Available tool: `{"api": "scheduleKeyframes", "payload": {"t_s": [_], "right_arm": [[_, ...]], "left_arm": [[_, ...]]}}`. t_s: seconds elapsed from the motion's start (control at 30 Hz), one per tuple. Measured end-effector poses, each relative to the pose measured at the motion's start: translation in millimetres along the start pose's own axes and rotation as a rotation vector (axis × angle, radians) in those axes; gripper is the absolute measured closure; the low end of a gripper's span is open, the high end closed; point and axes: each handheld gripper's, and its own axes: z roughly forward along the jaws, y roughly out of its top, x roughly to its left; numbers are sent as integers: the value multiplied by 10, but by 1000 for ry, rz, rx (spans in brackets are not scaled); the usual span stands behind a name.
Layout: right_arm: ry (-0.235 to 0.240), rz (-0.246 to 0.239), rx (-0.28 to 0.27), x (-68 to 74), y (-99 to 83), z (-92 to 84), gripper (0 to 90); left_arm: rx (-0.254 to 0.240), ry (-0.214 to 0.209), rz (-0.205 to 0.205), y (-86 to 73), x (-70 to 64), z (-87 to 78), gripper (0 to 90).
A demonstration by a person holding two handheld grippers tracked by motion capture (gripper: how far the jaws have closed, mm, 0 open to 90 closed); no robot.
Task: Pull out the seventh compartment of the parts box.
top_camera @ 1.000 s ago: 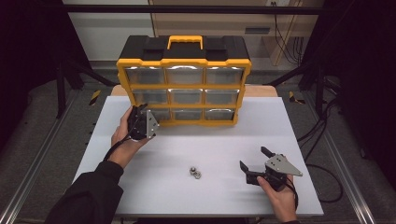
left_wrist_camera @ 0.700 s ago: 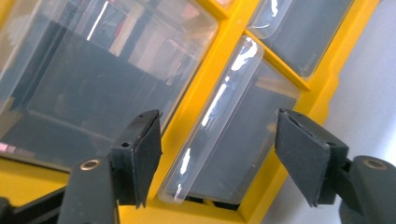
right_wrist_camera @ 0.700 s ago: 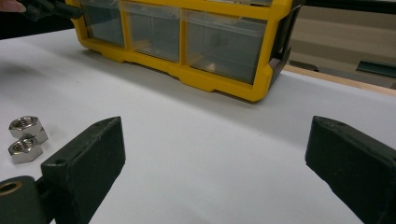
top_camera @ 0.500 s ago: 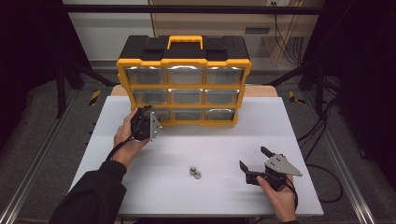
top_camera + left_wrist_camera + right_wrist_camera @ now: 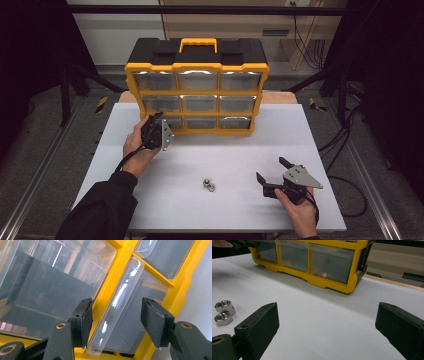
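a: two hex nuts (image 5: 208, 185) lie touching each other on the white table (image 5: 235, 150), near its front edge and about midway across. in the right gripper view they sit at the far left (image 5: 223, 312), bare metal, one just behind the other.

b: and the right tongs (image 5: 270, 175)?

a: released. they rest low on the table to the right of the nuts, held in the person's right hand (image 5: 300, 210), jaws spread wide with only bare table between them (image 5: 327, 325). the nuts are near but apart from them.

b: what about the left tongs (image 5: 156, 131)?

a: farther back, at the left front corner of the yellow organizer (image 5: 197, 85). the person's left hand (image 5: 135, 147) holds them up against the bottom row. in the left gripper view (image 5: 116, 322) the jaws straddle the clear lip of the bottom left drawer (image 5: 120, 310). they have just been closing, with that lip between them. the one pad is at or nearly at the plastic, the other stands off it with a gap, so they are not clamped on it.

b: and the organizer itself?

a: it stands upright at the back of the table, three rows of three clear drawers in a yellow frame, black top with a yellow handle (image 5: 198, 44). every drawer looks pushed in.
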Motion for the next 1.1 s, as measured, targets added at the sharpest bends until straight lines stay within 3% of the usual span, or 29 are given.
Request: {"api": "scheduleKeyframes", "payload": {"t_s": [1.1], "right_arm": [[-3,-7,14,2,-12,5,56]], "left_arm": [[5,17,56,18,-98,63,574]]}}
